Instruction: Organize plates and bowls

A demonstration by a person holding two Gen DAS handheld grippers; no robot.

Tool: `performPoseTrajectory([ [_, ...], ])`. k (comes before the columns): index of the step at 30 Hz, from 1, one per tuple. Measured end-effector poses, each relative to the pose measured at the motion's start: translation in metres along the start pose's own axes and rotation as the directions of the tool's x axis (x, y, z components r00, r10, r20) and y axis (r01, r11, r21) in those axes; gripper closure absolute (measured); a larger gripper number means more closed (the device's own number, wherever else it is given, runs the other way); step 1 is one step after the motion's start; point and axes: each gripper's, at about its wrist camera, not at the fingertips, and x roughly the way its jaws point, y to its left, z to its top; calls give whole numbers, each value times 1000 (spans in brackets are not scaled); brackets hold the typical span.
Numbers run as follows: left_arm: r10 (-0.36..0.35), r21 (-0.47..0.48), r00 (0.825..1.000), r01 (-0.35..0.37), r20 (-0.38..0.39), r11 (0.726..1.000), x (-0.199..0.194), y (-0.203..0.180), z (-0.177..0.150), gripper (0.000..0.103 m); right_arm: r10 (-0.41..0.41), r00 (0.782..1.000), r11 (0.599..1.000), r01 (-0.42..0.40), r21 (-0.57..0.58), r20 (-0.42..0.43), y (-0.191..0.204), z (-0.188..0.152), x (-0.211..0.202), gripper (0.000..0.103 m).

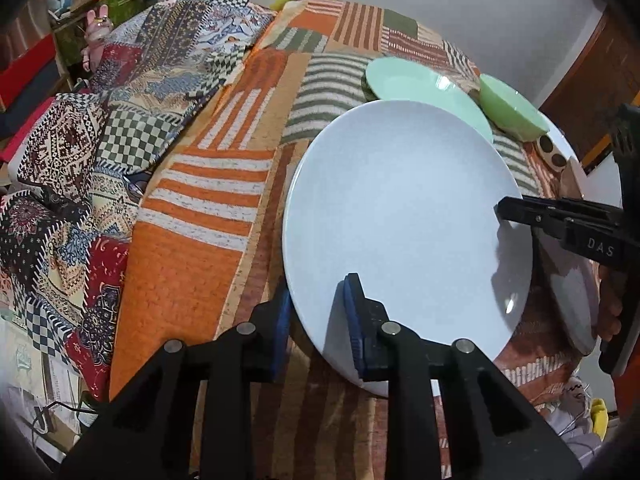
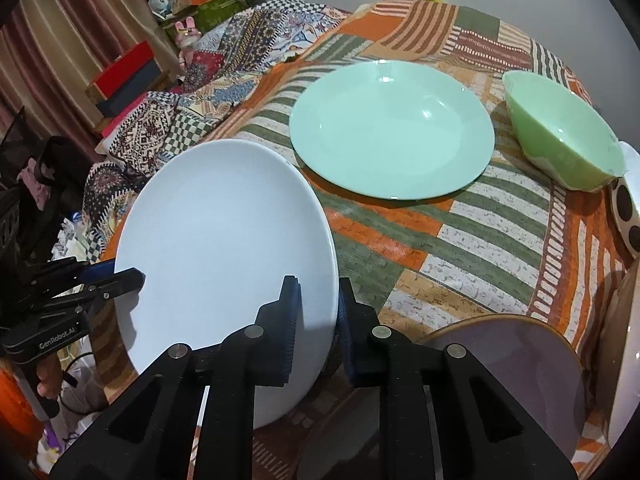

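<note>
The left gripper (image 1: 318, 312) has its blue pads straddling the near rim of the white plate (image 1: 400, 216), closed onto it, while the right gripper (image 2: 318, 312) pinches the opposite rim the same way. Two grips on opposite edges probably keep the wide, tilted plate steady above the striped tablecloth (image 1: 208, 208).

Just beyond sits the mint plate (image 2: 392, 132), flat on the cloth and likely the stack's base, with the green bowl (image 2: 560, 136) beside it.

Only the right wrist view shows the mint plate whole, plus a brown-rimmed grey plate (image 2: 520, 368) nearby; the left view mostly hides both.
</note>
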Motion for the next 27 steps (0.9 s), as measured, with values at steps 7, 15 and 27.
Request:
performPoseTrajectory([
  [7, -5, 22, 998, 4, 59, 1000, -22, -11, 8, 78, 4, 999, 1000, -4, 10, 41, 0, -3, -19, 86],
  [15, -19, 61, 993, 12, 112, 998, -42, -33, 15, 78, -4, 996, 999, 0, 35, 92, -7, -9, -45, 86],
  [27, -57, 136, 986, 36, 154, 990, -63, -79, 17, 78, -36, 986, 996, 22, 89, 161, -28, -29, -85, 86],
])
